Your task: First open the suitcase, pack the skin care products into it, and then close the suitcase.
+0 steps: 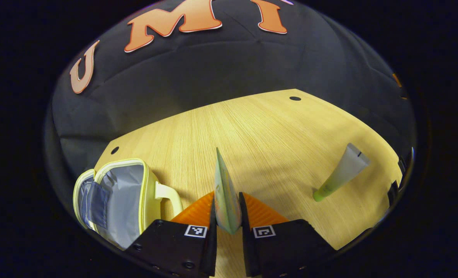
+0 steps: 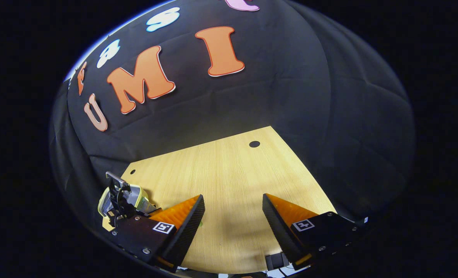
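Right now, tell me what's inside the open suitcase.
The suitcase shows grey lining and an inner pocket; no products visible. Its lower part is hidden behind the left gripper, which holds a sachet.

Suitcase [image 1: 113, 200] left, tube [image 1: 341, 173] right, on table [image 1: 260, 131].

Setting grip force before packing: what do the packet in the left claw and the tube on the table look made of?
Packet: thin, flat and glossy, probably foil or plastic film; it stands edge-on between the fingers. Tube: matte soft plastic, crimped flat at one end, green cap at the other.
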`<state>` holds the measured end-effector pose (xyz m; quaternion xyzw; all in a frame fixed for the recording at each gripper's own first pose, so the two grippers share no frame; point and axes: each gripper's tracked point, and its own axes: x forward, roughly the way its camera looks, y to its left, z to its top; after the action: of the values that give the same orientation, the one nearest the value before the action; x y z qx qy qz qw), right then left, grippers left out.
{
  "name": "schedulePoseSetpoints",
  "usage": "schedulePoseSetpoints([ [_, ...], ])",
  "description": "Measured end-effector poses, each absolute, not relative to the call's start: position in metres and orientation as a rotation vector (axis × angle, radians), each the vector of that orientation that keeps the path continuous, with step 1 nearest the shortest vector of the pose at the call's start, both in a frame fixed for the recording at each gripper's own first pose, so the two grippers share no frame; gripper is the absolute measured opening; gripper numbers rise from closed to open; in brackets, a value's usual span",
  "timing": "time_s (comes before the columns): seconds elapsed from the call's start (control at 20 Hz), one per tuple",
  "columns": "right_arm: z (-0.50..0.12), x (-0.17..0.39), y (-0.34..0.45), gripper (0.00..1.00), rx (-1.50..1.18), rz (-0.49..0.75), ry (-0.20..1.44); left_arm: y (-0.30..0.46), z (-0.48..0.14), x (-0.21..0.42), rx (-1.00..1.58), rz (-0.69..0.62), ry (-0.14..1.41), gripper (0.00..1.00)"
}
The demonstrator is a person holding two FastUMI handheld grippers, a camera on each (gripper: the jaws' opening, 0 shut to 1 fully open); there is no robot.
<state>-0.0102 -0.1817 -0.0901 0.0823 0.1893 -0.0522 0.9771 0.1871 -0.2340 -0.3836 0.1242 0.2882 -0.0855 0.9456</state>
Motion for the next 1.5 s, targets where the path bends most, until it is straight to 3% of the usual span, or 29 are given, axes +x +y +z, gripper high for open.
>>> schedulePoseSetpoints([
  [0.15,-0.085,-0.01,-0.18,0.95,0.178,-0.093,0.36,-0.249,-0.362,0.167,0.146,-0.244,0.617,0.28],
  [0.4,-0.077,-0.006,-0.167,0.95,0.223,-0.044,0.323,-0.215,-0.3,0.132,0.117,-0.24,0.672,0.29],
  [0.75,-0.077,0.019,-0.136,0.95,0.275,0.021,0.3,-0.099,-0.259,0.087,0.204,-0.114,0.845,0.28],
  [1.15,-0.081,0.017,-0.132,0.95,0.326,0.005,0.316,0.007,-0.316,0.101,0.153,-0.065,1.151,0.29],
  [1.5,-0.107,0.006,-0.132,0.95,0.354,-0.061,0.378,0.044,-0.395,0.111,0.143,-0.059,1.393,0.29],
])
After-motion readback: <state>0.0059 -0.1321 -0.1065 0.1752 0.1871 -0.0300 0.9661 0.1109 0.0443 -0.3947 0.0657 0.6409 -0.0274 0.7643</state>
